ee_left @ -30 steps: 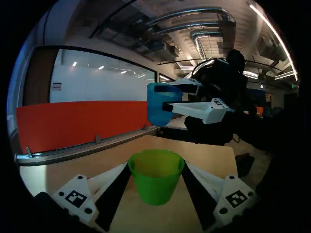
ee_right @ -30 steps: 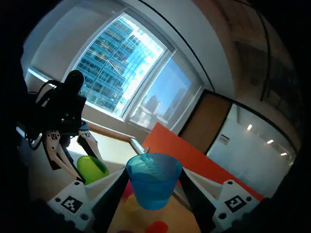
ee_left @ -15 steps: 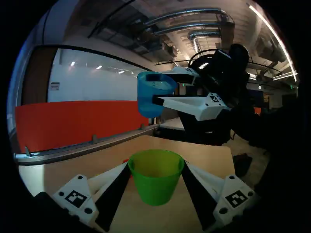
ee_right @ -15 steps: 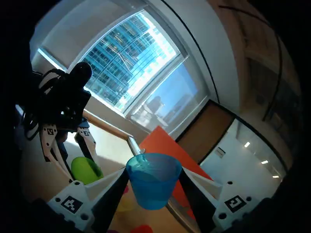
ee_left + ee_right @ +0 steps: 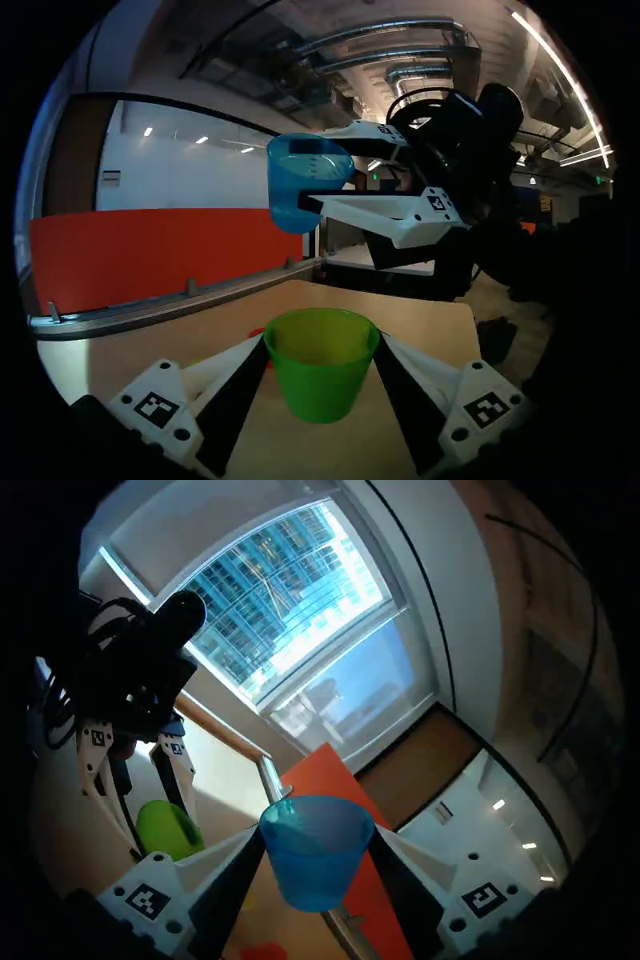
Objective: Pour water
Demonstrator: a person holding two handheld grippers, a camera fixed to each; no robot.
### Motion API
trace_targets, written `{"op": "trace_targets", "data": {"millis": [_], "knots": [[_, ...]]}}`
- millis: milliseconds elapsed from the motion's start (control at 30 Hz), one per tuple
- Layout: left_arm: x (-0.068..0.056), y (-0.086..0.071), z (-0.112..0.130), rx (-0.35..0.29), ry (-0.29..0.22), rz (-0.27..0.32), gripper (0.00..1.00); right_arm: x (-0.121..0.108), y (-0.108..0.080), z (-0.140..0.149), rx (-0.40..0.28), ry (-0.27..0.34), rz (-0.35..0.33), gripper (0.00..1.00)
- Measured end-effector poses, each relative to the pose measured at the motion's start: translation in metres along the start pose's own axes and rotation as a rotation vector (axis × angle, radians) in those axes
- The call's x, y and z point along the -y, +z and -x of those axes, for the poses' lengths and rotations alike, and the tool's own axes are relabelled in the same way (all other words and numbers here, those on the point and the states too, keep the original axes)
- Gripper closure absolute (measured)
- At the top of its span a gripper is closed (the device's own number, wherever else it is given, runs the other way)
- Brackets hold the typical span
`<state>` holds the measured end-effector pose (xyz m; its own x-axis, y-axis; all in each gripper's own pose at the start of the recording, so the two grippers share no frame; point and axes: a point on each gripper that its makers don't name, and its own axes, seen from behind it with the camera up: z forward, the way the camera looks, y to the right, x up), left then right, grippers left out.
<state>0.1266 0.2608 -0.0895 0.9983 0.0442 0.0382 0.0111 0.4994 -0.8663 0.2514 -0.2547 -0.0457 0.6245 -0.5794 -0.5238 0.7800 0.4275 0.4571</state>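
Item, left gripper (image 5: 320, 342): fingers pressed on either side of the green cup (image 5: 322, 378), pinching it below the rim; cup upright, mouth open upward, interior apparently empty; held over the near part of the wooden tabletop (image 5: 416, 308), whether its base touched the surface could not be told. Item, right gripper (image 5: 318, 842): fingers likewise closed on the two sides of the blue cup (image 5: 316, 856), a translucent vessel; the water level inside was not clear from its own view. Relation on which the coming move turned: in the left gripper view the blue cup hung well above the green cup, farther from the camera and a little to the left of it, apart from it and not touching; its long axis stood near vertical with a slight lean, the rim showing as an open oval; no stream was visible between the two. In the right gripper view the green cup lay low and to the left of the blue cup, beyond it. Judgement: pouring stage not yet begun; the blue cup's lip seemed to need bringing over the green mouth, then tipping toward it; a pour begun from so high risked splashing. Surroundings: orange wall panel (image 5: 160, 248) behind the tabletop's far edge; large window (image 5: 280, 616) beyond.
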Motion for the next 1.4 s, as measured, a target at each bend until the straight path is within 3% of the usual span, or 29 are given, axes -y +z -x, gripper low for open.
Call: {"op": "trace_targets", "data": {"millis": [967, 1400], "knots": [[-0.007, 0.007, -0.003, 0.0, 0.011, 0.016, 0.12, -0.003, 0.007, 0.003, 0.032, -0.186, 0.016, 0.1], [-0.007, 0.008, -0.006, -0.004, 0.014, 0.019, 0.12, -0.01, 0.005, -0.002, 0.029, -0.23, 0.04, 0.1]]}}
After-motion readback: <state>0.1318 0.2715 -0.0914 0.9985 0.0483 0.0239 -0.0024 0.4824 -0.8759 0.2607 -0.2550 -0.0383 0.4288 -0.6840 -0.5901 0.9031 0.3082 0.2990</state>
